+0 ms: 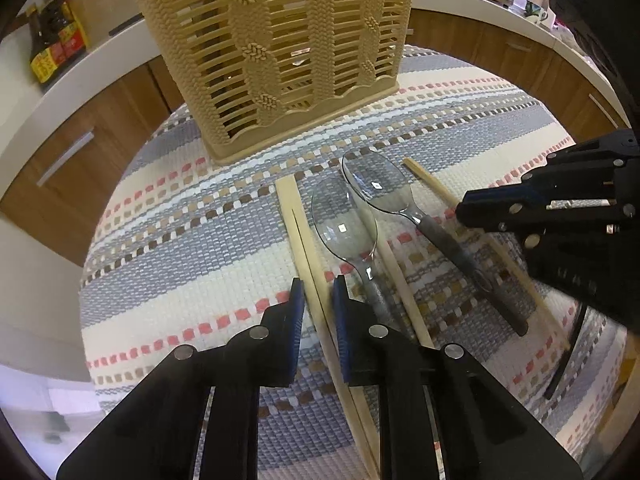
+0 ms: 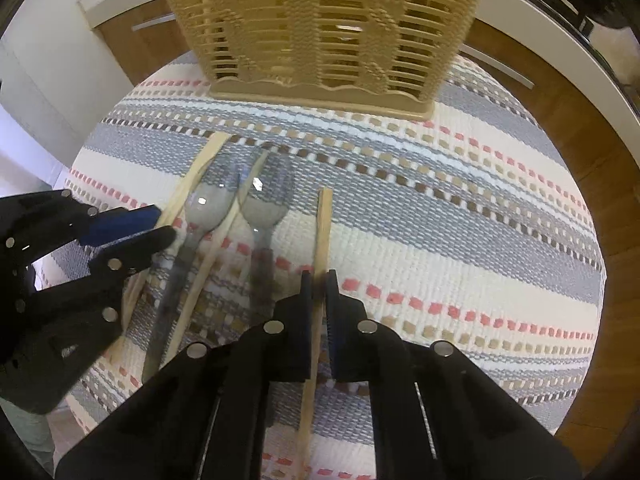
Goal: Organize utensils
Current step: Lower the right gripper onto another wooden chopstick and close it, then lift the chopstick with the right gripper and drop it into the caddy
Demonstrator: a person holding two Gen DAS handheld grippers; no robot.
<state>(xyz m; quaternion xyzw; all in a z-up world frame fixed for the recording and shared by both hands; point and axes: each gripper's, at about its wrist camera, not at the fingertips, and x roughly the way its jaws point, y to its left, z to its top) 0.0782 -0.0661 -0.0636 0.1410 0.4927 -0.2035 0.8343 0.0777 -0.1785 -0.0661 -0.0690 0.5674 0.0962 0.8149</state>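
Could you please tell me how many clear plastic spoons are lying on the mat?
2. The left spoon lies beside the chopstick pair in the left gripper; the right spoon lies just right of it. Others may sit hidden inside the basket.

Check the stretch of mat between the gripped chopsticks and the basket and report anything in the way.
Nothing visible blocks it. The left gripper is at one chopstick pair and the right gripper at another chopstick; only bare striped mat lies ahead of each to the basket. The spoons lie between the chopsticks.

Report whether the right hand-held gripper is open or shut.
Shut. The right hand-held gripper has its blue pads pressed against a wooden chopstick lying on the striped mat.
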